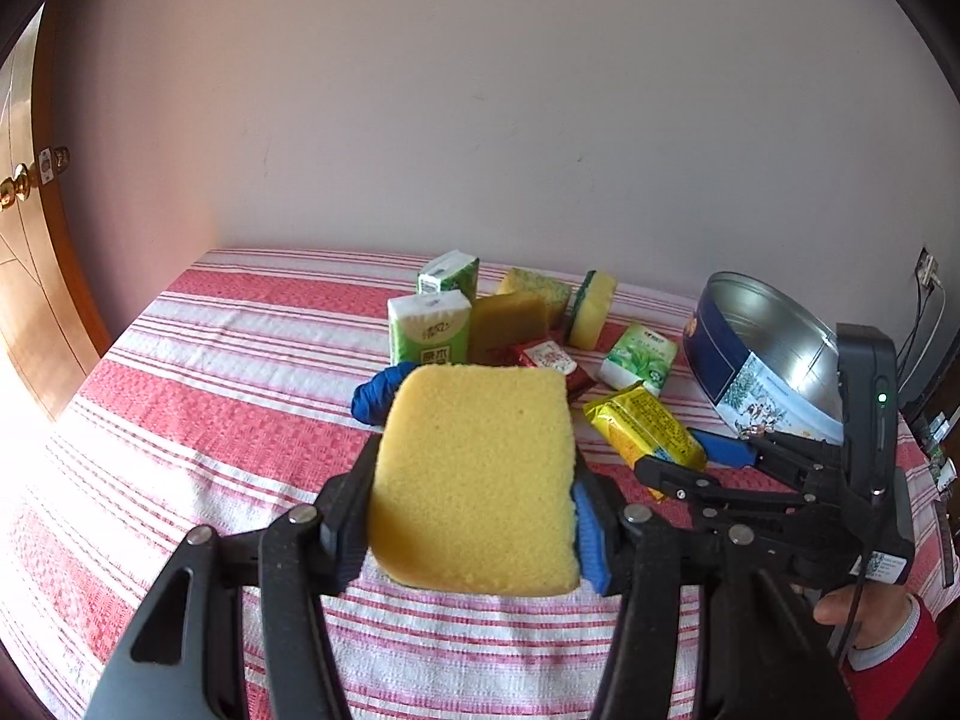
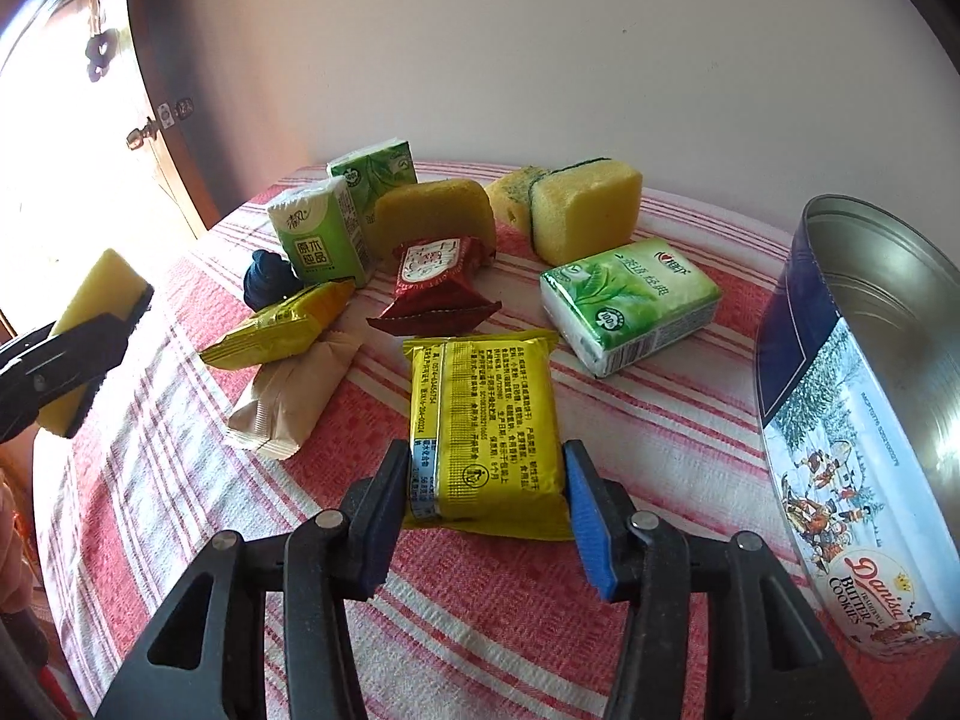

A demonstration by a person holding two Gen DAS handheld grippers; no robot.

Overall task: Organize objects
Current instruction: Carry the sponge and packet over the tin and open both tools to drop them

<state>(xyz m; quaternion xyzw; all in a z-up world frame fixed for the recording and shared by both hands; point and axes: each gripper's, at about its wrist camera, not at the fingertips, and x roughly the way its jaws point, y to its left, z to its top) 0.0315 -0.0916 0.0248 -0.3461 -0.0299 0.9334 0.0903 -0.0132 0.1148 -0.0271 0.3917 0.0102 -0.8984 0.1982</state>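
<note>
Yellow sponge is being clamped in my left gripper for sorting, while my right gripper is straddling the yellow snack packet, not yet gripping.

- Daylight comes in strong from the left; the doorway is blown out to white.
- Wall evenly lit, pinkish.
- Soft shadows fall rightward and near-side under the packets on the tabletop.
- Glare inside the tin.
- Fisheye bends the edges; corners black.
- Near tool arms slightly soft.
</note>
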